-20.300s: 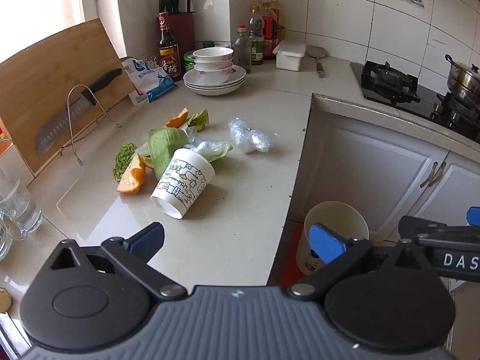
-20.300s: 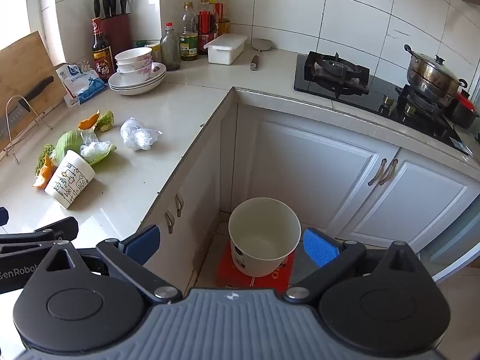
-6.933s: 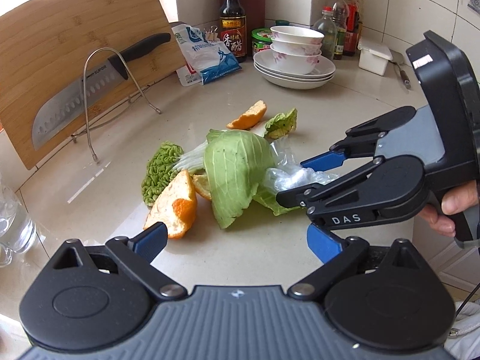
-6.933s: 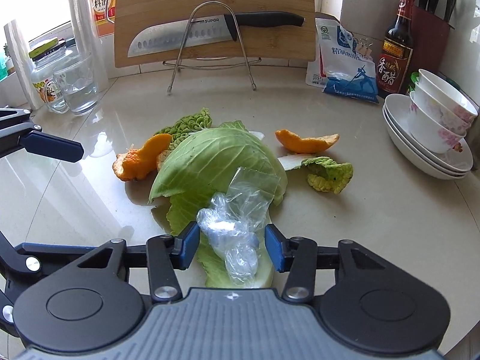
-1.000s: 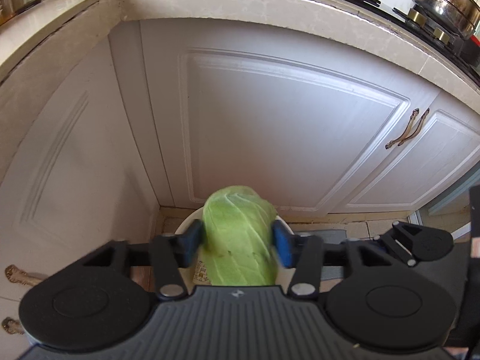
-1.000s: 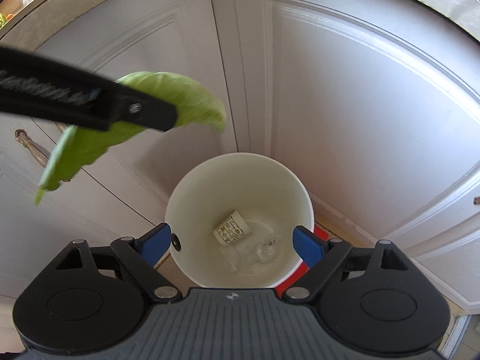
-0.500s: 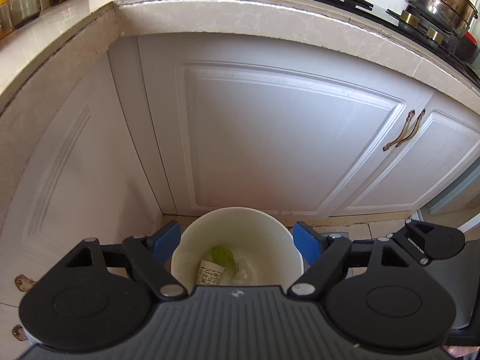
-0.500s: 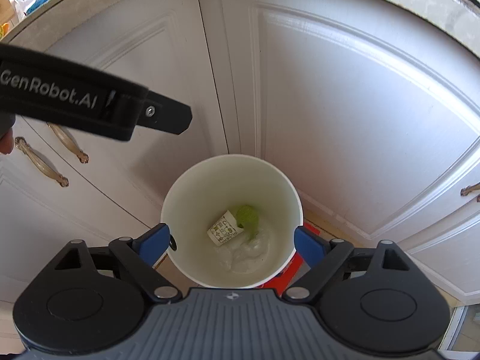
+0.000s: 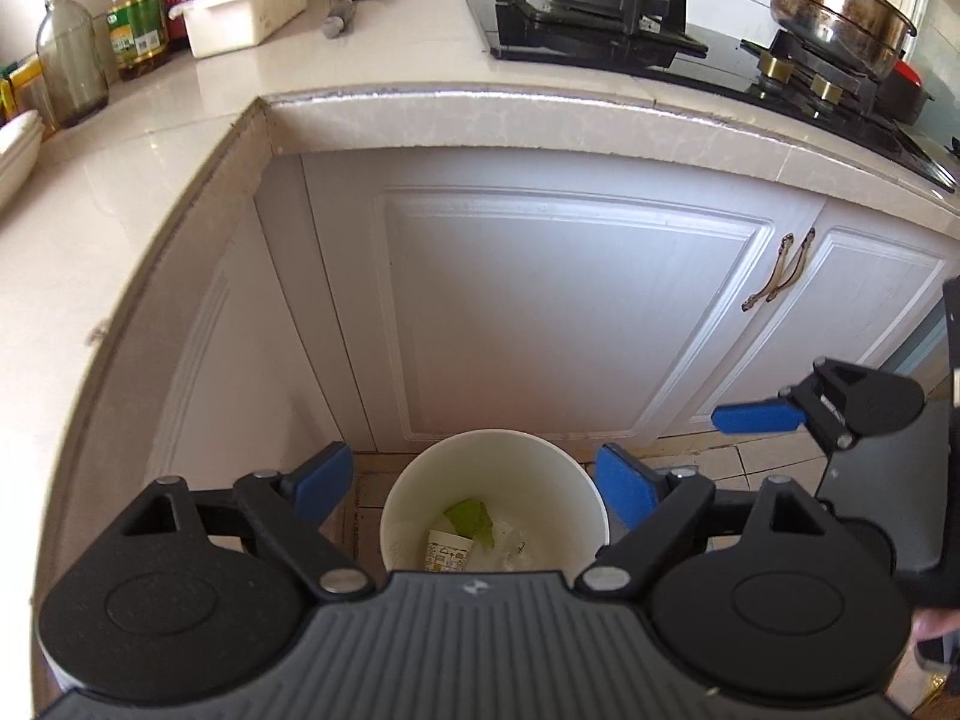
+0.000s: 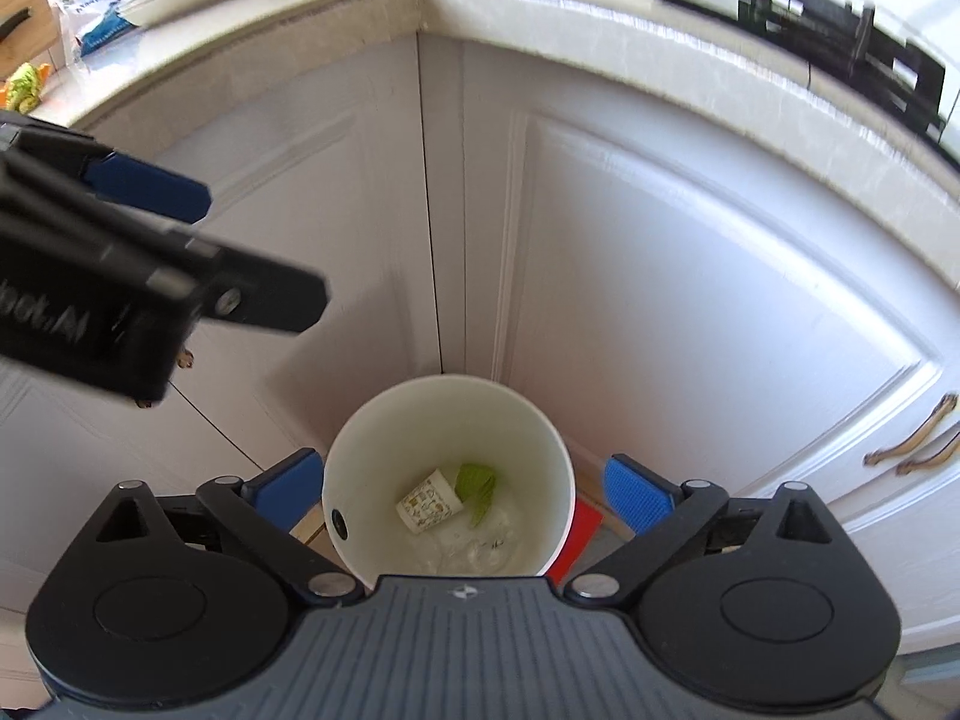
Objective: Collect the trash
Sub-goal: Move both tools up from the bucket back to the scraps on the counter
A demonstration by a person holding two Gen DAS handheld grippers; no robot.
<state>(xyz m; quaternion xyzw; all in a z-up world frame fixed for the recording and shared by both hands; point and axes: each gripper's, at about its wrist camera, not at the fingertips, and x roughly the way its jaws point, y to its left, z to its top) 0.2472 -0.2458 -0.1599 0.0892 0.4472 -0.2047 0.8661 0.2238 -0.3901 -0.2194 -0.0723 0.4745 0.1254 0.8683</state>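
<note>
Steel pot [image 9: 840, 6] on stove [image 9: 690, 45]; oil bottle [image 9: 137, 24], perhaps, beside white box [image 9: 246, 12].

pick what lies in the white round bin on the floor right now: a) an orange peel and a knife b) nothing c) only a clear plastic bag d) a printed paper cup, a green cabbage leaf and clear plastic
d: inside the white round bin lie a printed paper cup, a green cabbage leaf and crumpled clear plastic.

One bin [image 10: 366, 438] — one cup [image 10: 429, 503], one leaf [image 10: 476, 483]
</note>
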